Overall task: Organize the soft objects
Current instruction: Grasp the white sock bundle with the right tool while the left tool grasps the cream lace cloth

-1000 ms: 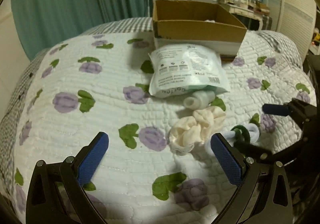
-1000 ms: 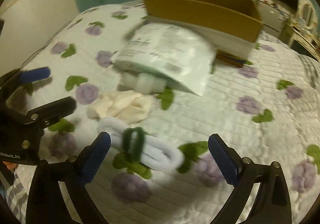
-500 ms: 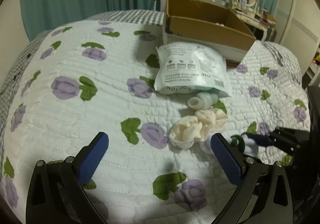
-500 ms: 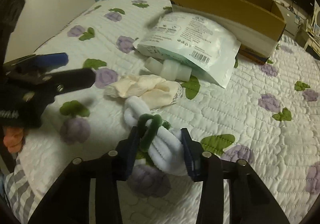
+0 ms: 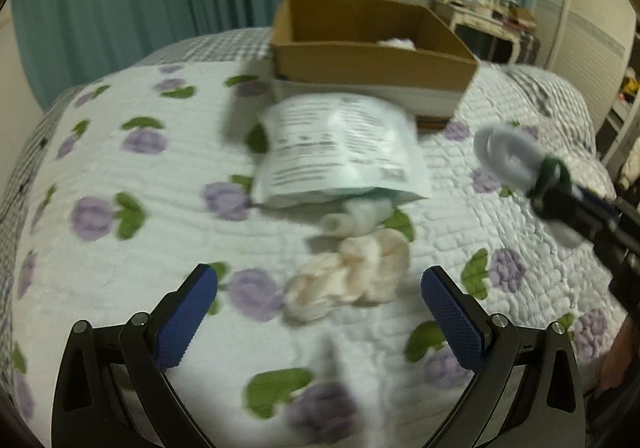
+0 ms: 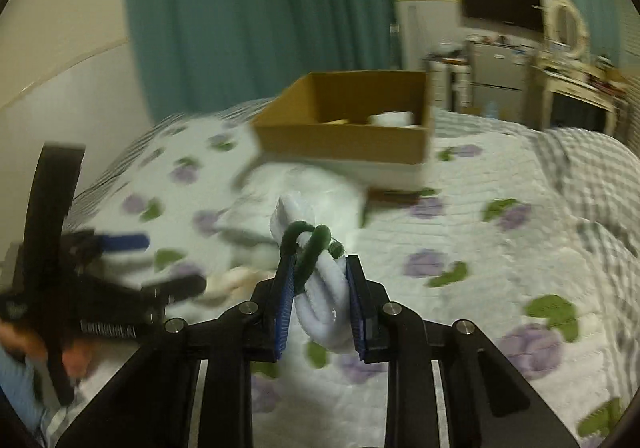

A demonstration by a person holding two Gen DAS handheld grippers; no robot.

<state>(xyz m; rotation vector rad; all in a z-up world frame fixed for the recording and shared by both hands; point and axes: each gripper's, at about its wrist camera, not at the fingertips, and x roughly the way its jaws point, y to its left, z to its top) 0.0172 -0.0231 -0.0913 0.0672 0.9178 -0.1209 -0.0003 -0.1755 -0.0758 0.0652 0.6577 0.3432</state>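
Right tool (image 6: 320, 300), angled gently downward, with its two blue-padded fingers (image 6: 283, 308) drawn in and pinching one fuzzy white looped bundle bound by a dark green fuzzy ring (image 6: 316, 272); the jaws have just been closing, and the bundle sits between them, lifted clear of the bed. In the left wrist view the same bundle (image 5: 516, 160) projects from the right tool's tip at the right edge, above the white quilted bedspread printed with purple flowers and green leaves (image 5: 140, 256).

Left tool (image 5: 320, 308), pitched more steeply downward, with its two blue pads (image 5: 188, 318) spread wide and nothing between them; it hangs above the bedspread, just short of one cream ruffled fabric scrunchie (image 5: 352, 272). A person's hand grips its black handle at the lower left of the right wrist view.

Items lying on the bed, counted: one scrunchie; one small white roll (image 5: 352, 218) just beyond it, partly tucked under one white printed plastic pouch (image 5: 340, 152); one open brown cardboard box (image 5: 372, 44) at the far side, the pouch's far edge against it. White soft material (image 6: 394, 117) shows inside the box; its count cannot be told.
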